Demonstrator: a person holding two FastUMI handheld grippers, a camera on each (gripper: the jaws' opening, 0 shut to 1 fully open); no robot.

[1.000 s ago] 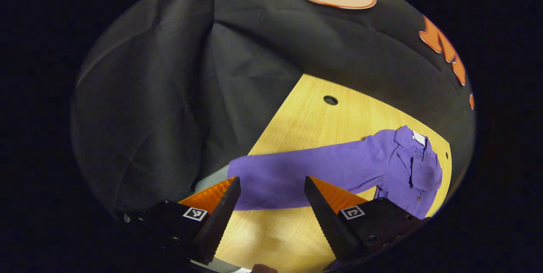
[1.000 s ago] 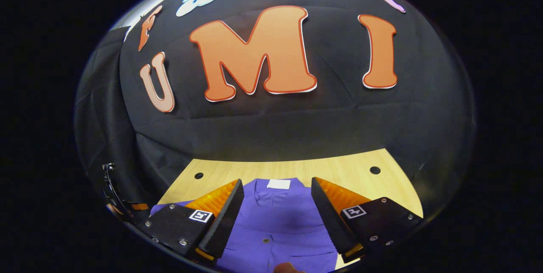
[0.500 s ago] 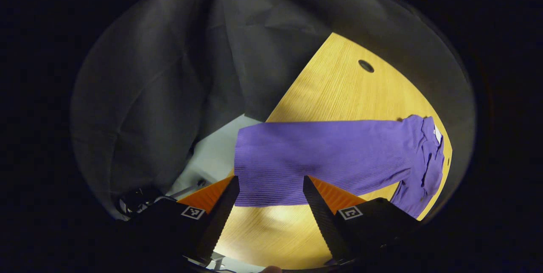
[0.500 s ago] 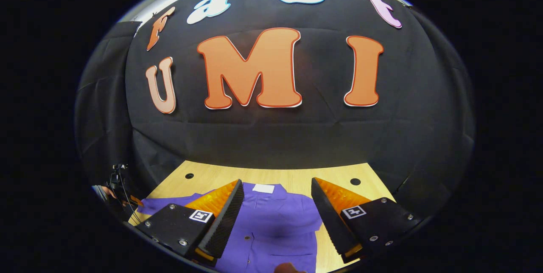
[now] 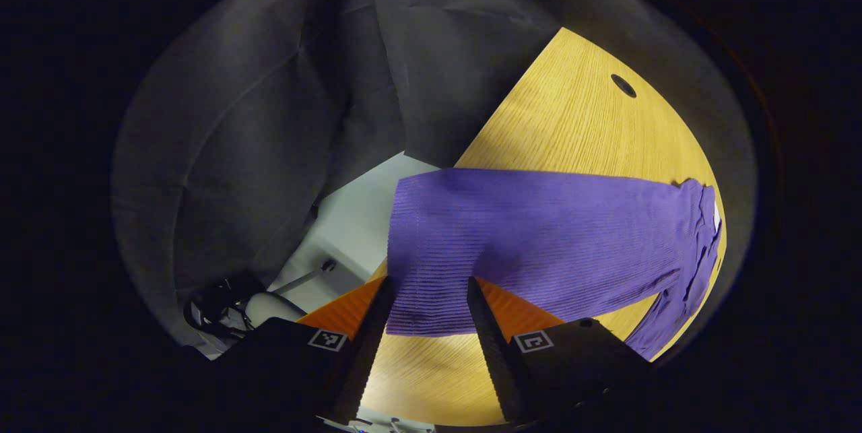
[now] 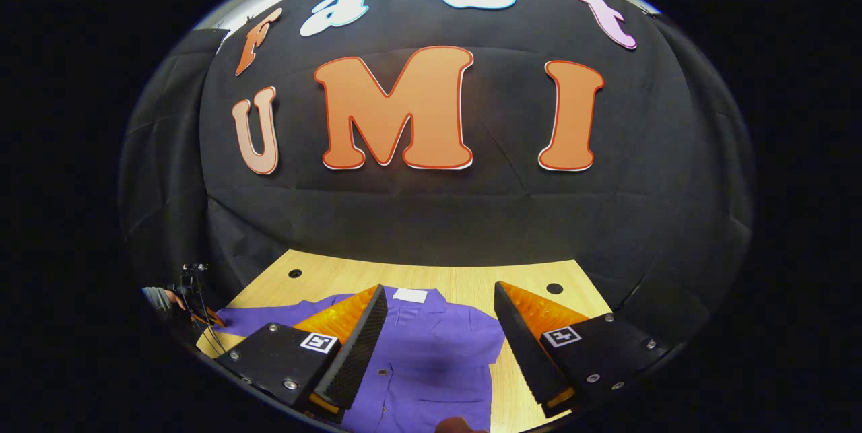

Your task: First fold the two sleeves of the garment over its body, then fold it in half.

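Note:
A purple buttoned shirt (image 6: 438, 352) lies flat on the wooden table (image 6: 471, 277), its white collar label (image 6: 410, 295) toward the back wall. My right gripper (image 6: 439, 286) hovers open over the chest, touching nothing. One long ribbed sleeve (image 5: 539, 231) stretches sideways, and its cuff (image 5: 424, 305) reaches the table's side edge. My left gripper (image 5: 429, 283) is low at that cuff. Its fingers stand either side of the cuff end with a gap still between them. The shirt's body (image 5: 700, 231) shows bunched at the far right of the left gripper view.
The table has round cable holes (image 5: 623, 85) (image 6: 554, 288) (image 6: 294, 273) near its back edge. Beyond the side edge by the cuff is grey floor (image 5: 343, 217) with cables and a stand (image 5: 222, 302). Black cloth walls close the booth.
My left gripper has come down and in toward the cuff, and its fingers have narrowed somewhat. The right gripper has drawn back a little over the shirt and stays open.

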